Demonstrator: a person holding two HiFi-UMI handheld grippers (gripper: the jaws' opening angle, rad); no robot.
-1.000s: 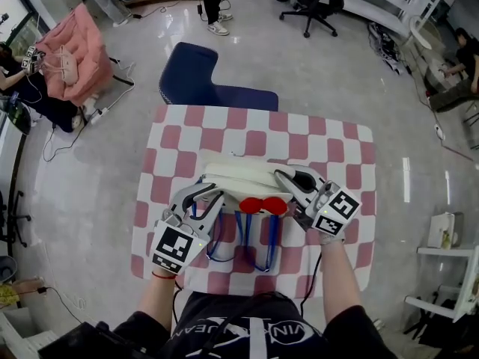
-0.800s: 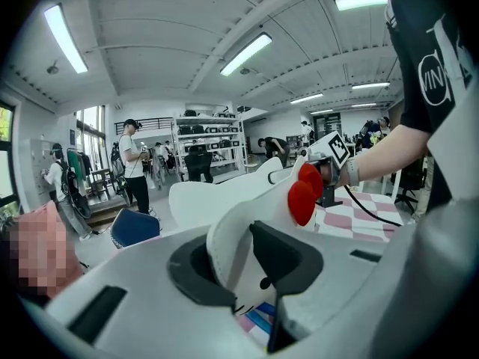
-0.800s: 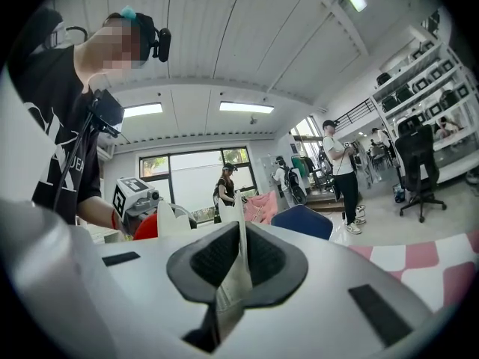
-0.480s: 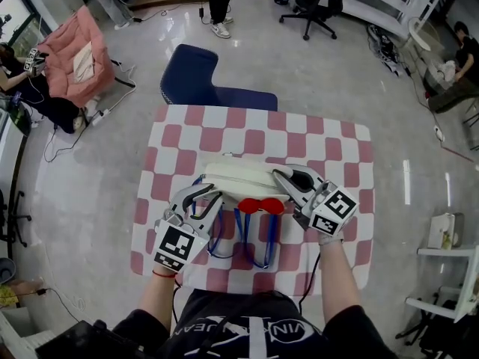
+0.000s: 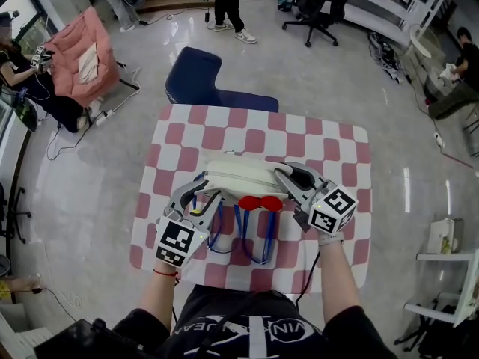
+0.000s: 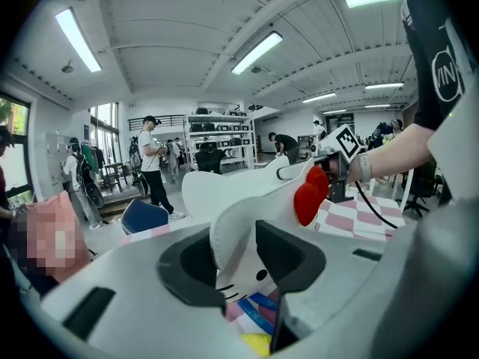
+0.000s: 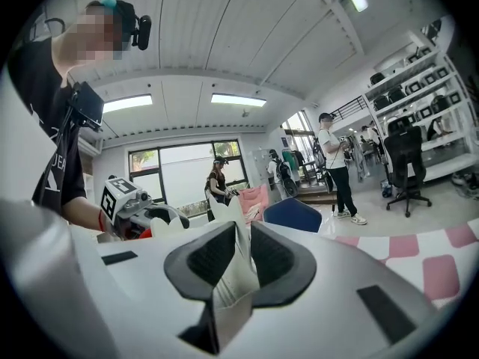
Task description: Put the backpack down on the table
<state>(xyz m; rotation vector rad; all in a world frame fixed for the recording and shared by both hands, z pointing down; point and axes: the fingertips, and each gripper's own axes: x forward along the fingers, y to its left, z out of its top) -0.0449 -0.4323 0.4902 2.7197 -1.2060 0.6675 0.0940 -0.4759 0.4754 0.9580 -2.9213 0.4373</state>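
A white cat-face backpack (image 5: 236, 178) with a red bow (image 5: 260, 202) and blue straps (image 5: 247, 239) rests on the pink-and-white checked table (image 5: 224, 133). My left gripper (image 5: 200, 193) is at its left end. Its jaws are opening, and the white ear edge (image 6: 239, 215) still stands between the pads, loosely, in the left gripper view. My right gripper (image 5: 283, 174) is at the right end, shut on a thin fold of the white edge (image 7: 236, 290). Each gripper shows in the other's view across the bag.
A navy seat (image 5: 202, 81) stands just past the table's far edge. A pink padded chair (image 5: 78, 51) with a seated person is at the far left. An office chair (image 5: 318, 6) and shelving are at the back right. My body is against the near edge.
The left jaws have spread a little around the backpack's edge. Both hands and the backpack have hardly moved. A person at the back has walked to the right.
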